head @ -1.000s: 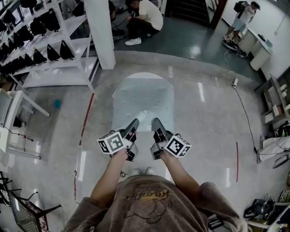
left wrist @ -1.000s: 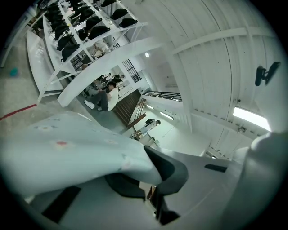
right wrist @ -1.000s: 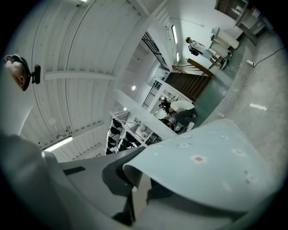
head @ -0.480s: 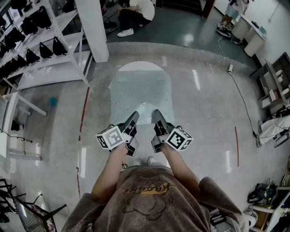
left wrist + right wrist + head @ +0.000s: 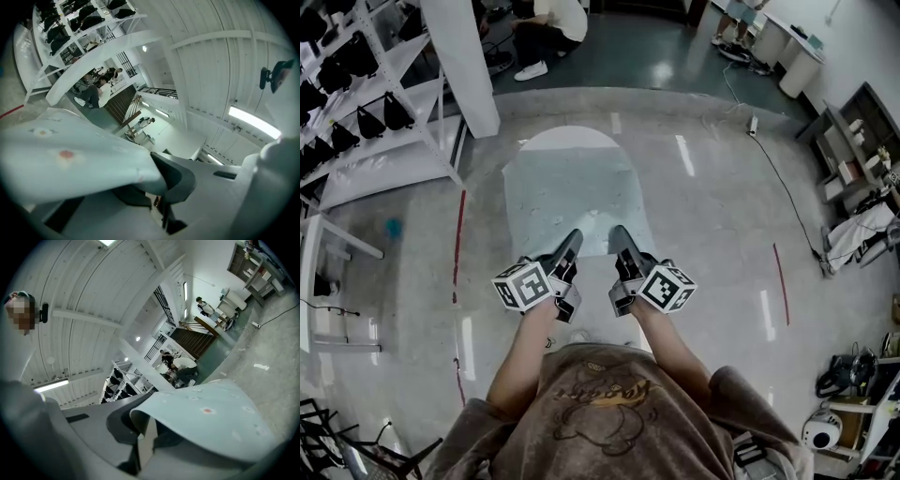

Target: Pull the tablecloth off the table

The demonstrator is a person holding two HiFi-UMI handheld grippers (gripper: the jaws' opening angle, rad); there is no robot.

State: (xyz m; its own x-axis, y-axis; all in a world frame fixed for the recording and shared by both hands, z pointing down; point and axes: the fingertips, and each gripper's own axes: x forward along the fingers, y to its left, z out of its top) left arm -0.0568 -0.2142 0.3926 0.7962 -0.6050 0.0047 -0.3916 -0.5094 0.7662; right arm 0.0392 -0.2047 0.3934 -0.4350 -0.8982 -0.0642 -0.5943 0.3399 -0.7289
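Observation:
The tablecloth (image 5: 567,192) is pale blue-green with small dots and a rounded far end. It stretches out flat in front of me above the speckled floor, and no table shows under it. My left gripper (image 5: 572,240) is shut on its near edge at the left, my right gripper (image 5: 620,236) shut on the near edge at the right. In the left gripper view the tablecloth (image 5: 70,157) runs into the closed left gripper (image 5: 157,187). In the right gripper view the tablecloth (image 5: 211,416) folds into the closed right gripper (image 5: 137,427).
White shelving (image 5: 370,112) with black bags stands at the left, beside a white pillar (image 5: 461,66). A person crouches beyond it (image 5: 546,28). A red floor line (image 5: 457,246) runs left of the cloth. A cable (image 5: 787,192) and shelves (image 5: 855,131) lie to the right.
The pillar, shelving and crouching person have slid up and left in the head view. Both grippers keep their hold on the cloth's near edge, about as far apart as before.

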